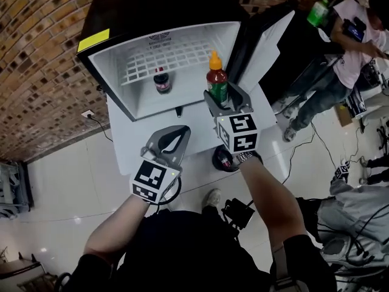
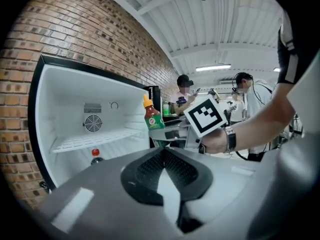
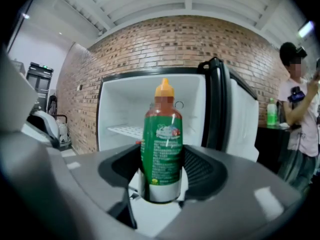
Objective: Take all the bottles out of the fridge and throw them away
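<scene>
A sauce bottle (image 1: 216, 81) with an orange cap and green label stands upright in my right gripper (image 1: 222, 100), just in front of the open fridge (image 1: 121, 72). In the right gripper view the jaws are shut on the sauce bottle (image 3: 161, 144) at its lower body. A dark cola bottle (image 1: 162, 79) with a red cap stands on the fridge floor under the white wire shelf (image 1: 164, 56). My left gripper (image 1: 171, 140) hangs lower, in front of the fridge, shut and empty. Its view shows the cola bottle (image 2: 95, 155) and the held sauce bottle (image 2: 151, 116).
The fridge door (image 1: 267, 41) stands open to the right. A dark round object (image 1: 223, 159) lies on the floor below my right gripper. Two people (image 1: 355, 41) stand at the right by a black table with a green bottle (image 1: 318, 12). Cables cross the floor.
</scene>
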